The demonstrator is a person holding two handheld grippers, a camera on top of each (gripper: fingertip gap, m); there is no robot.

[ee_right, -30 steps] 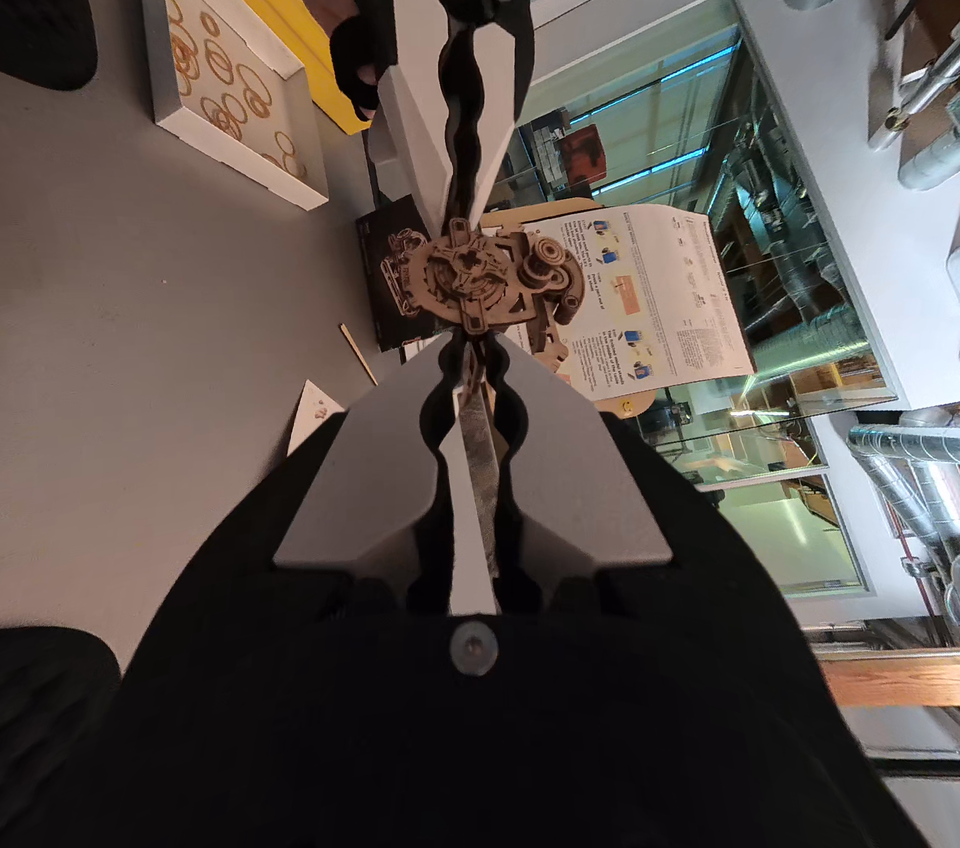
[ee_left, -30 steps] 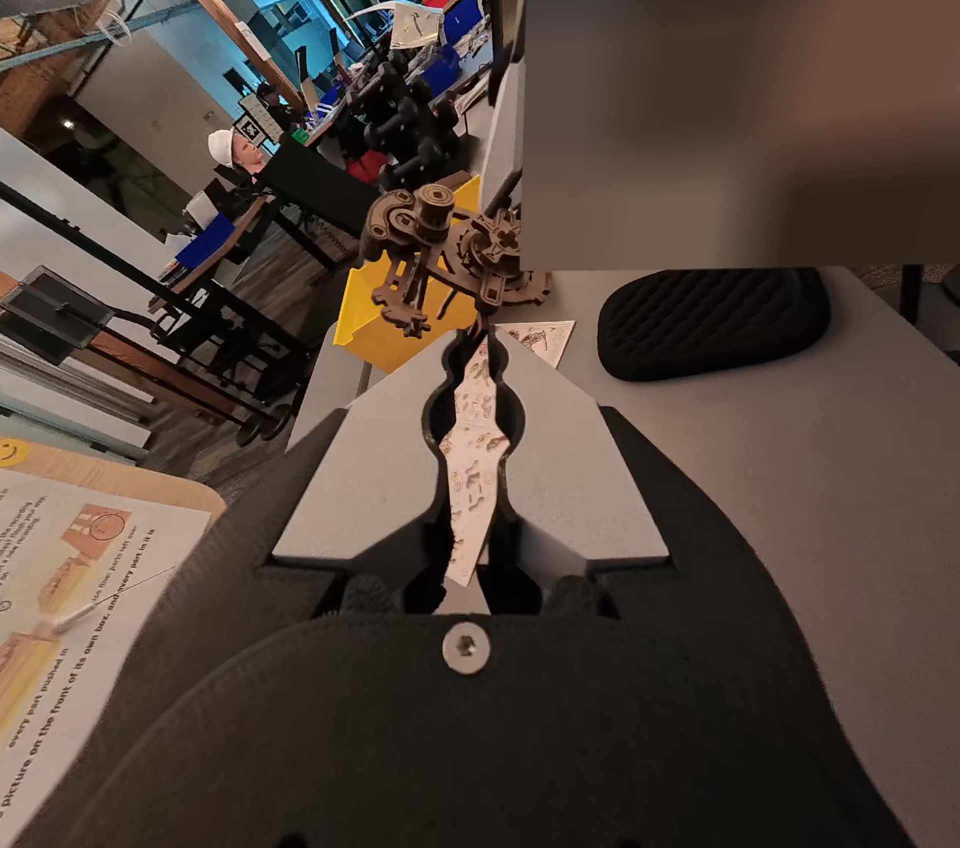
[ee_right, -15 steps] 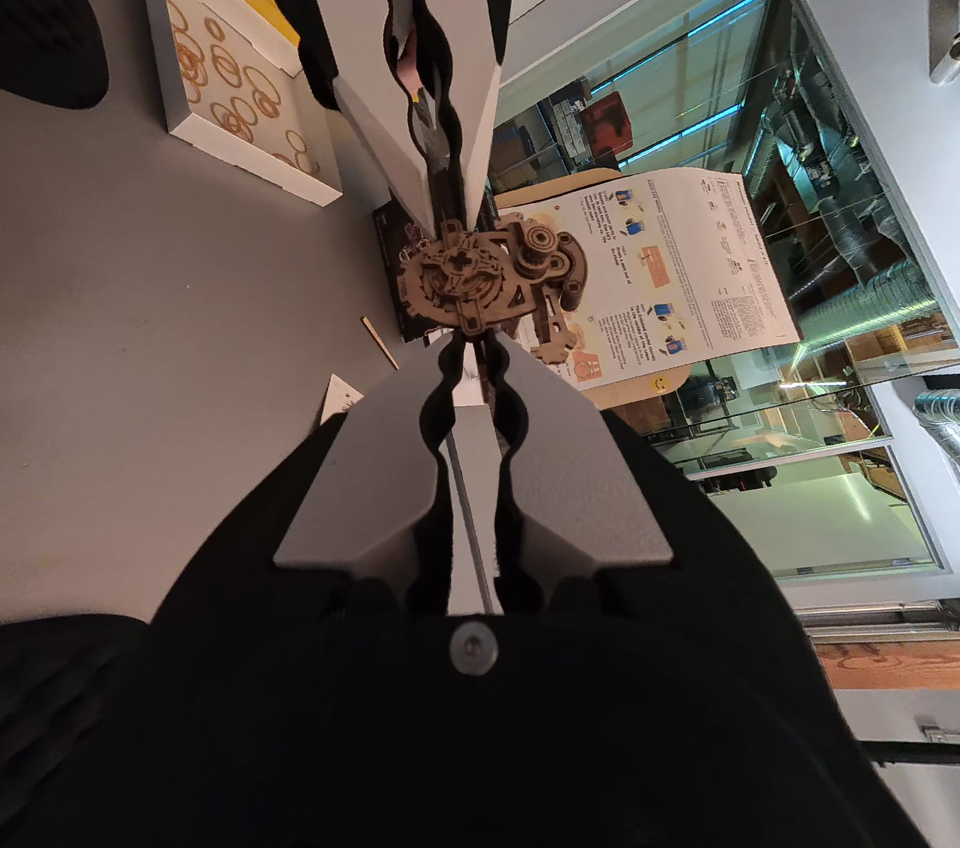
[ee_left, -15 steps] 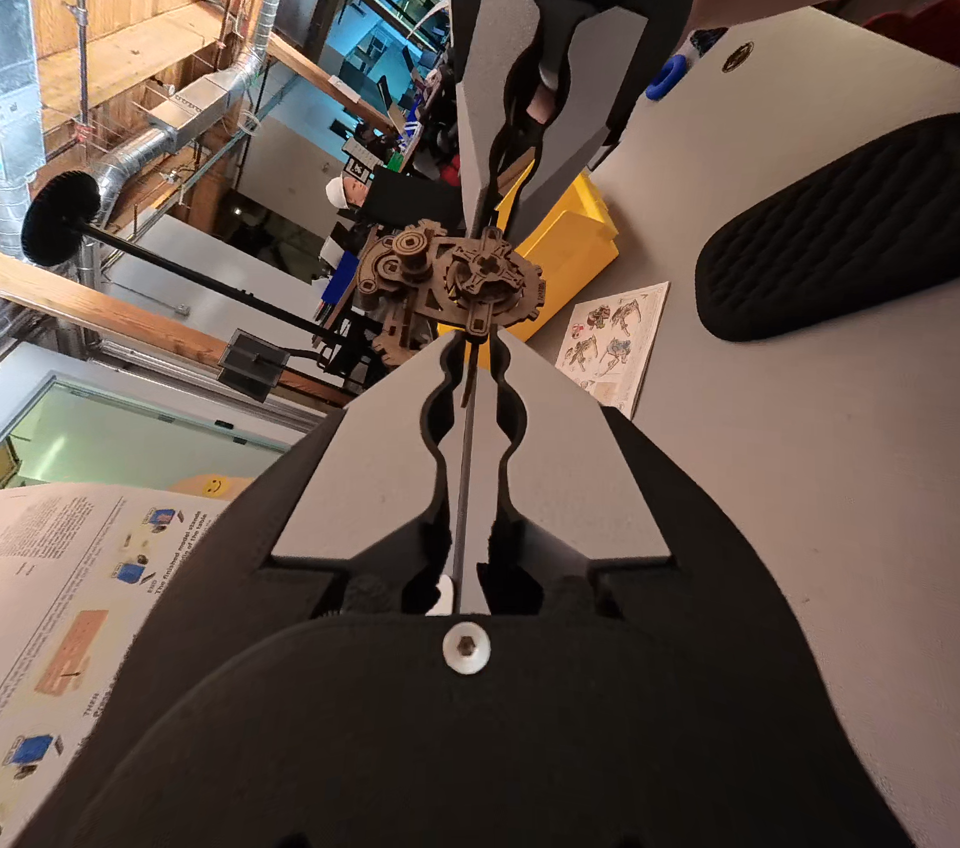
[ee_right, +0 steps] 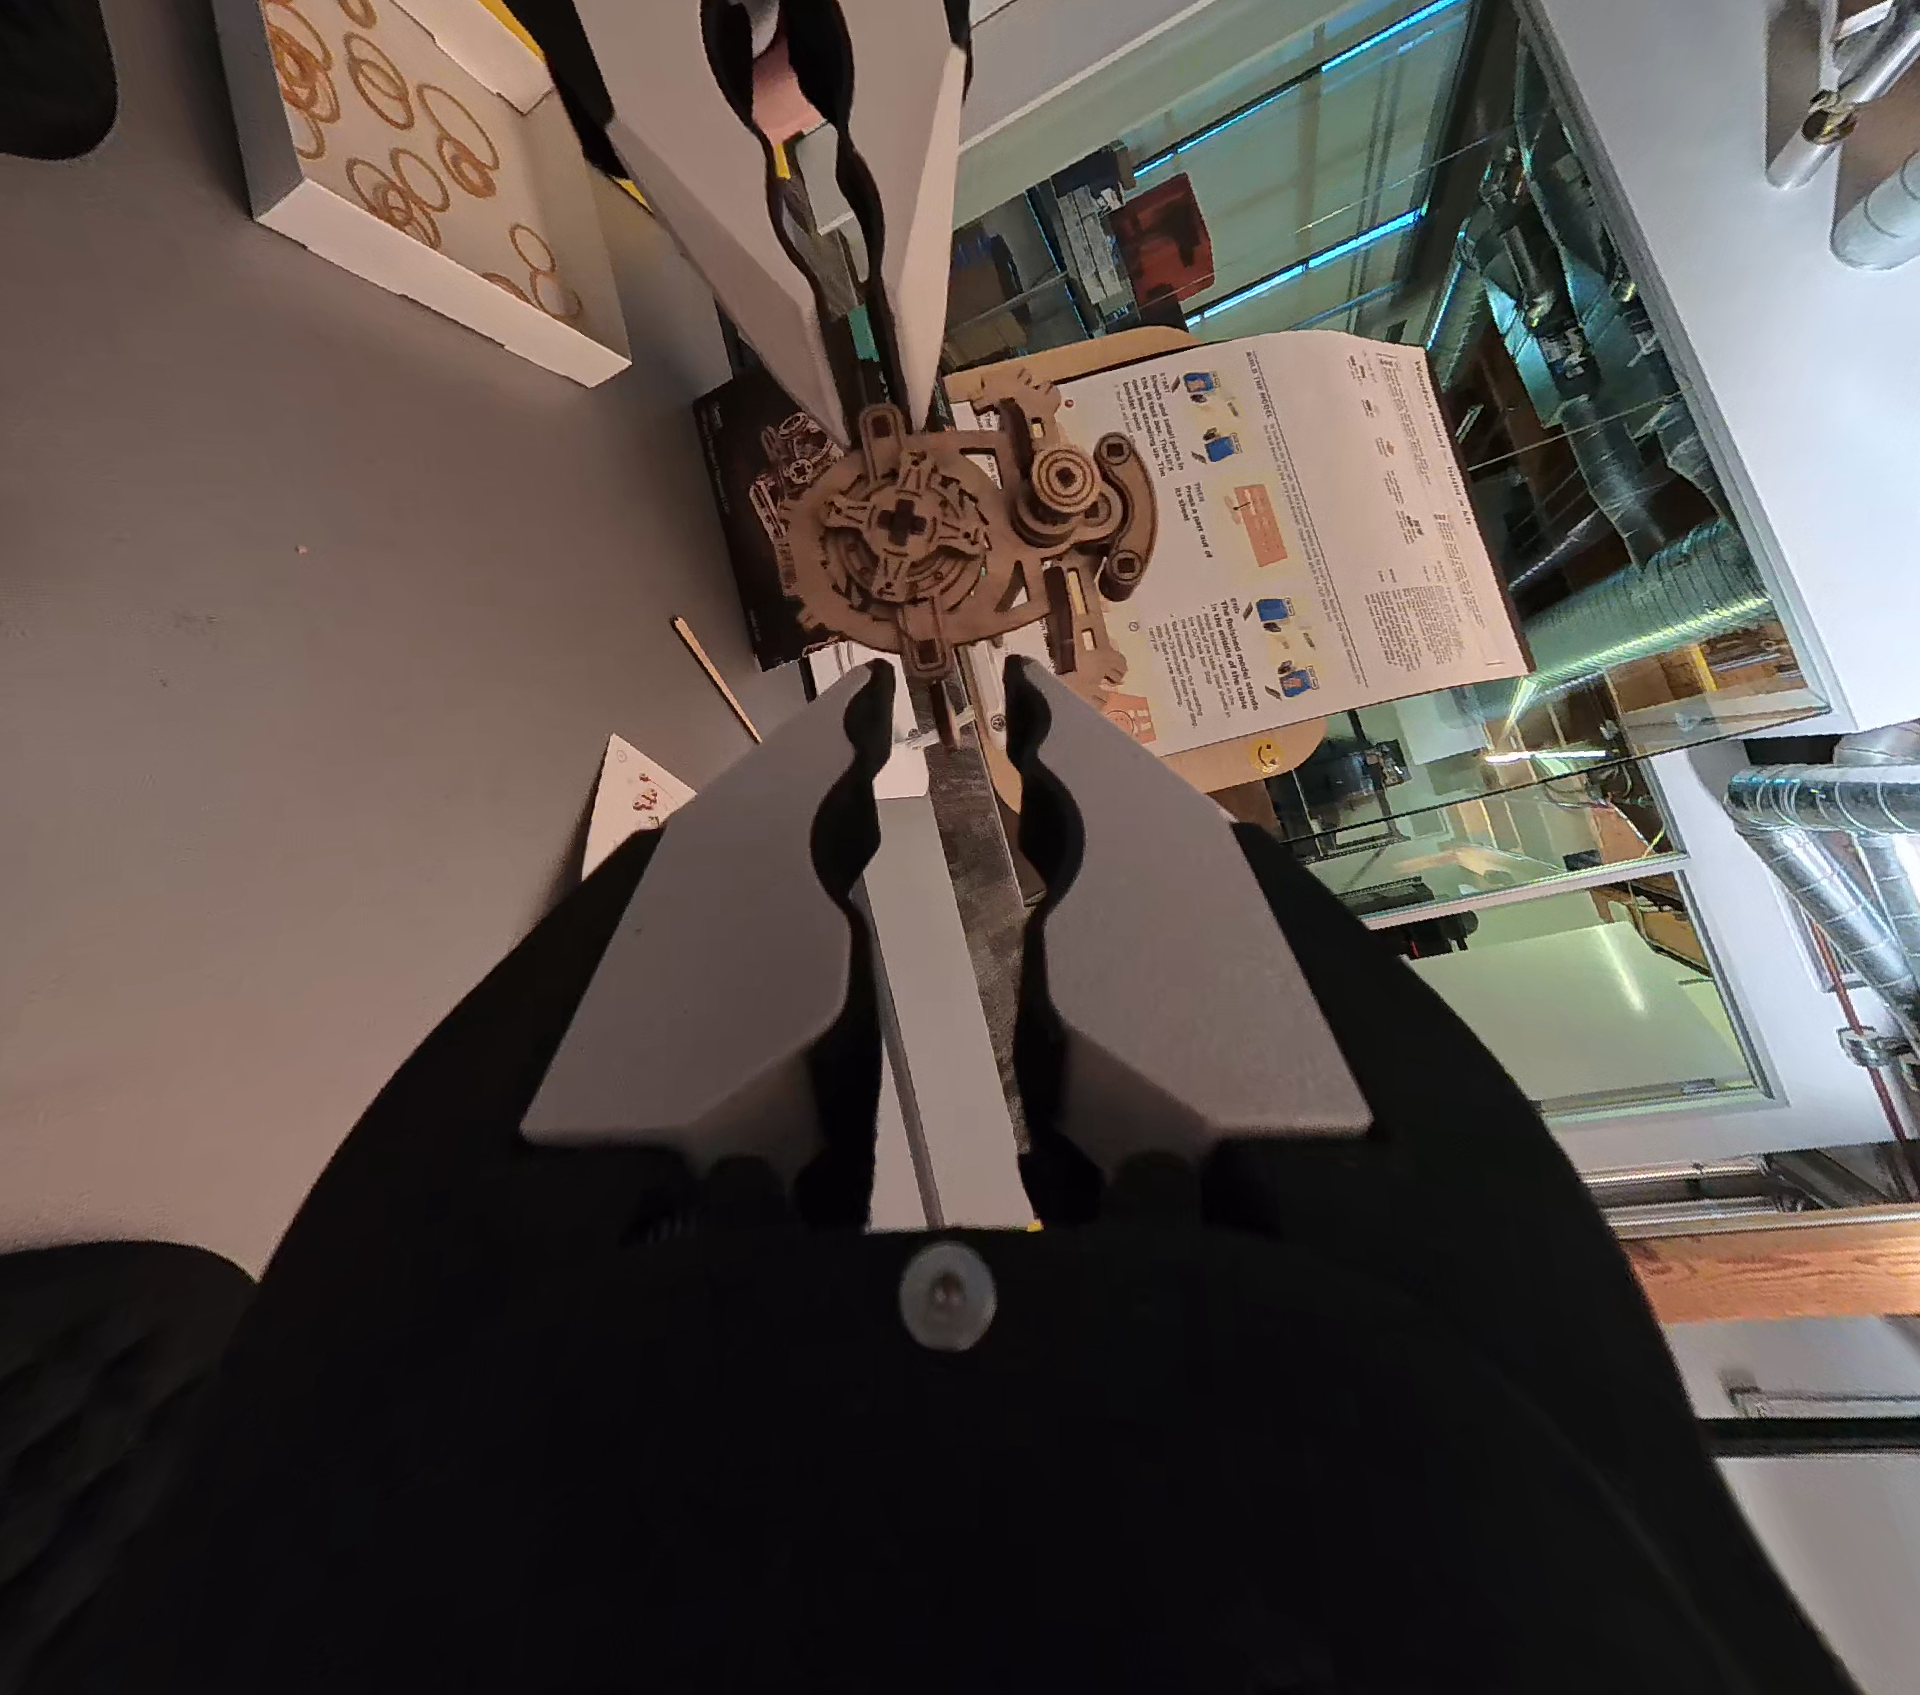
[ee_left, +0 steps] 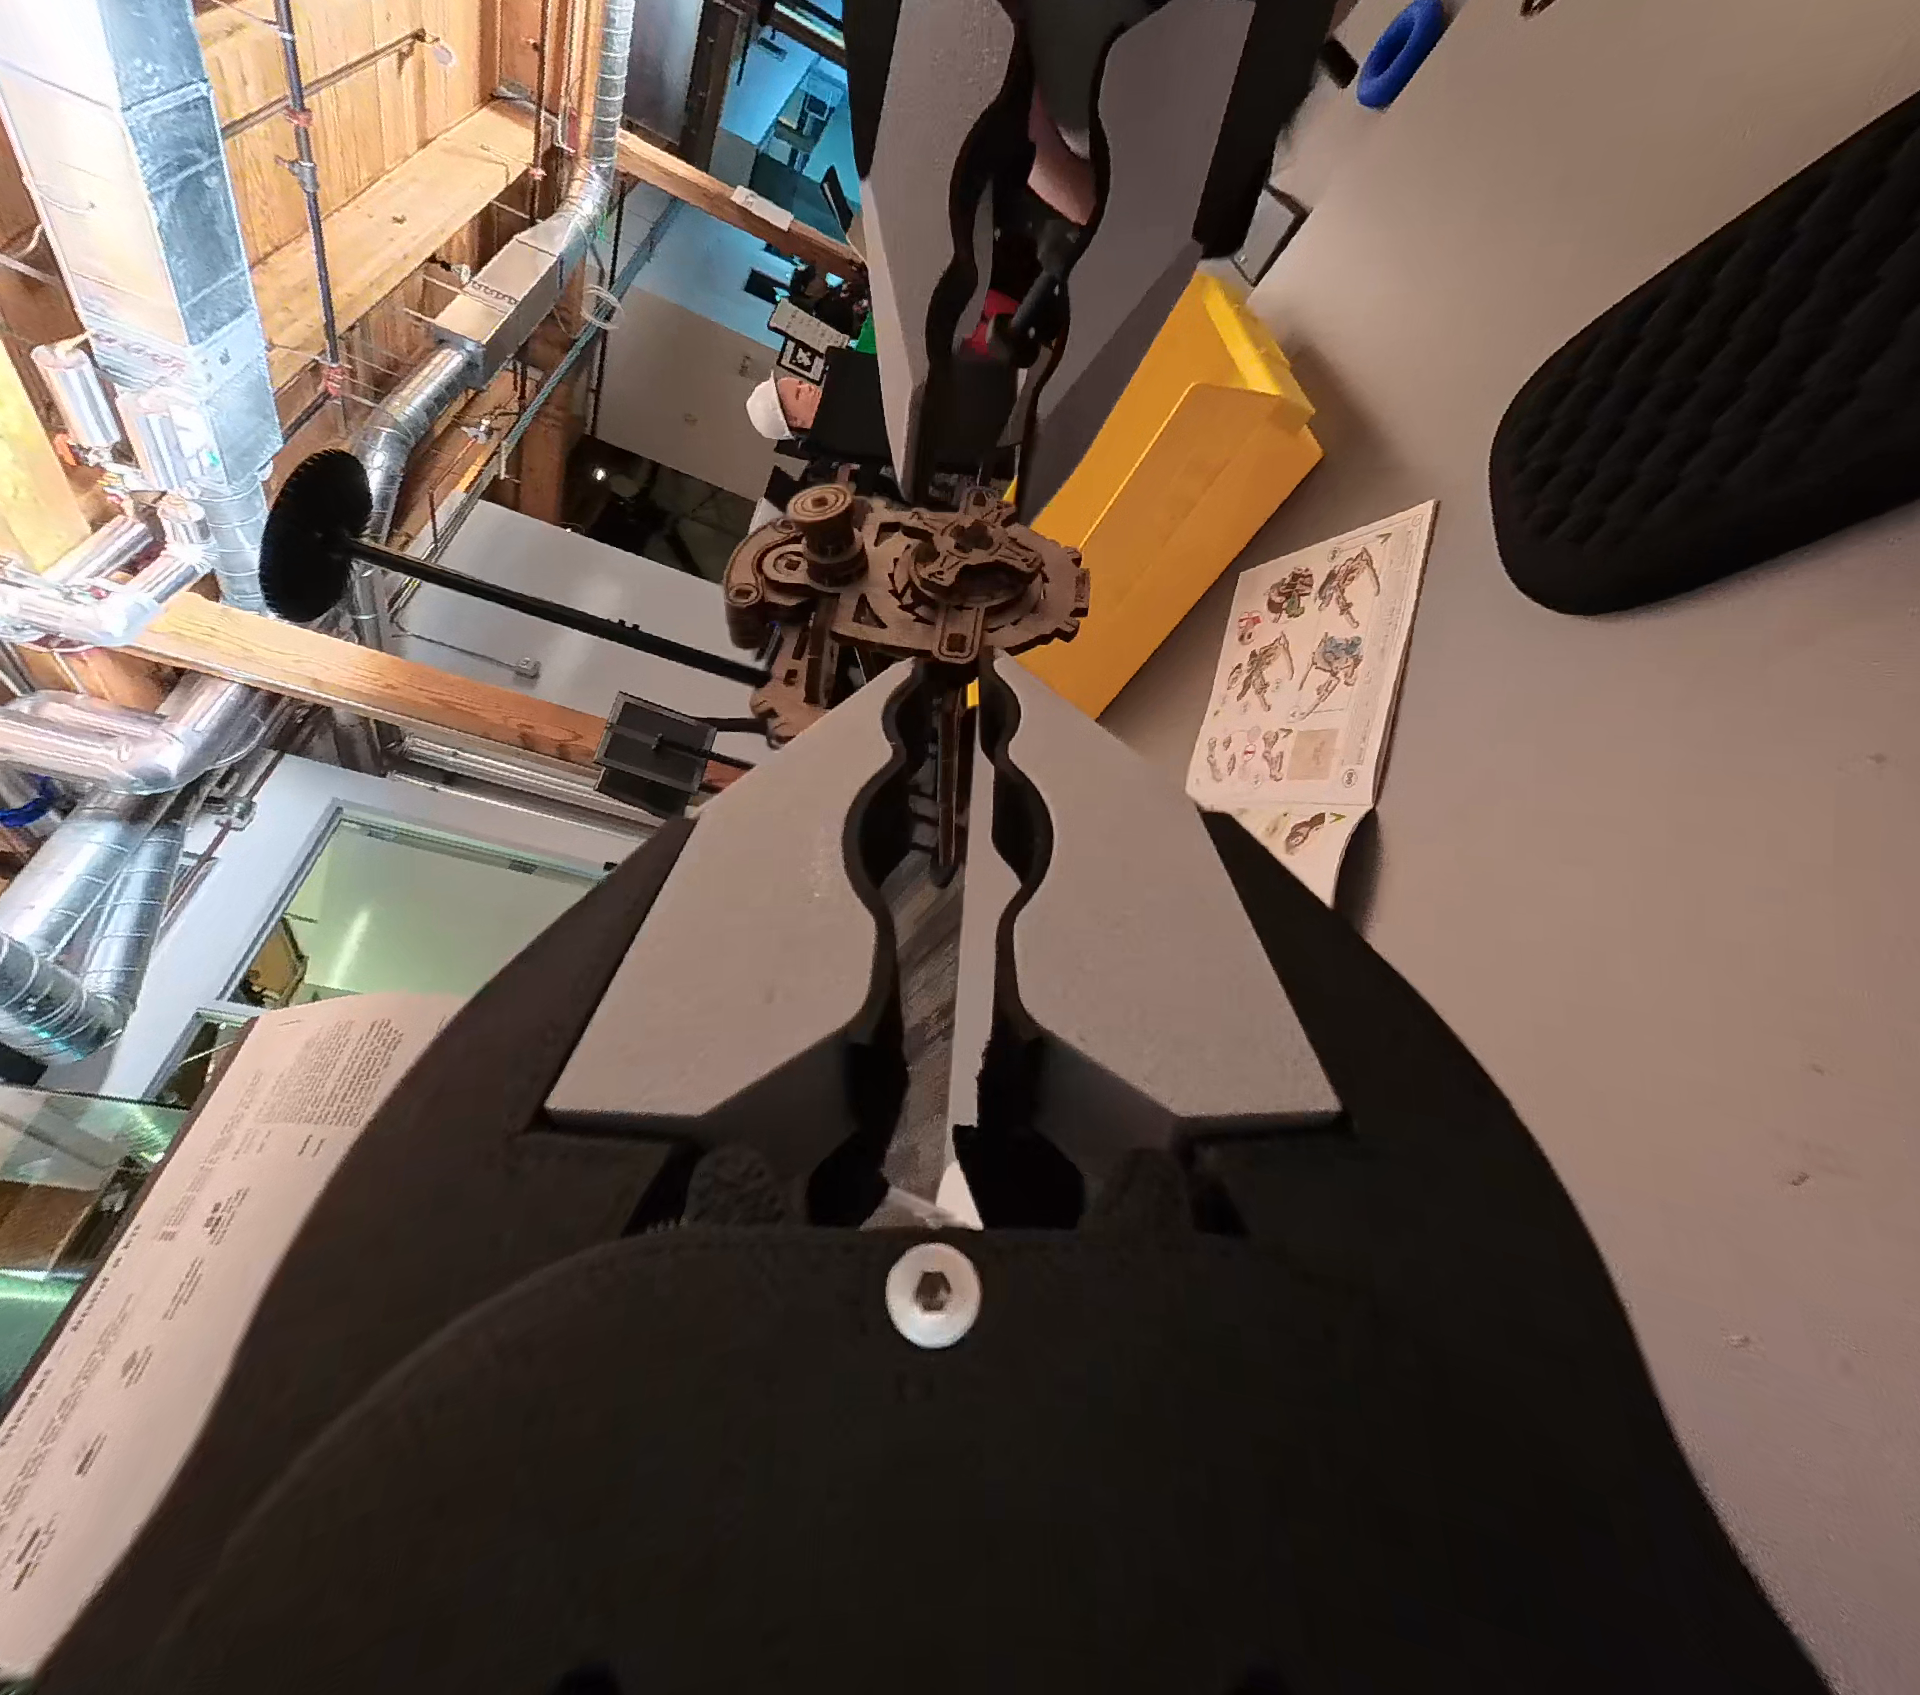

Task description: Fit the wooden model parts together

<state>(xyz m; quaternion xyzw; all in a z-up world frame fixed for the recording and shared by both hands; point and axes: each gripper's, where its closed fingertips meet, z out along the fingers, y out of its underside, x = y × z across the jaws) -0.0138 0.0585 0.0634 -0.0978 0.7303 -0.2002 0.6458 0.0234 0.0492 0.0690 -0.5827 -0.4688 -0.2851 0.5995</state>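
Note:
The brown wooden gear model hangs in the air between my two grippers, which face each other. My left gripper is shut on a thin plate at the model's near edge. In the right wrist view the model shows its round gear face, and the left gripper pinches its far edge from above. My right gripper has its jaws slightly parted on either side of the model's lower tab, with a gap showing. In the left wrist view the right gripper comes down from the top.
On the grey table lie a yellow bin, a picture booklet, a black pad and a blue ring. A white box of wooden ring parts, a thin stick and an instruction sheet lie below. The gap from one gripper's tips to the other's is roughly 5 centimeters.
My right gripper's jaws have parted a little from the model's tab. Both grippers have tilted and drawn closer together, with the model still in the left gripper.

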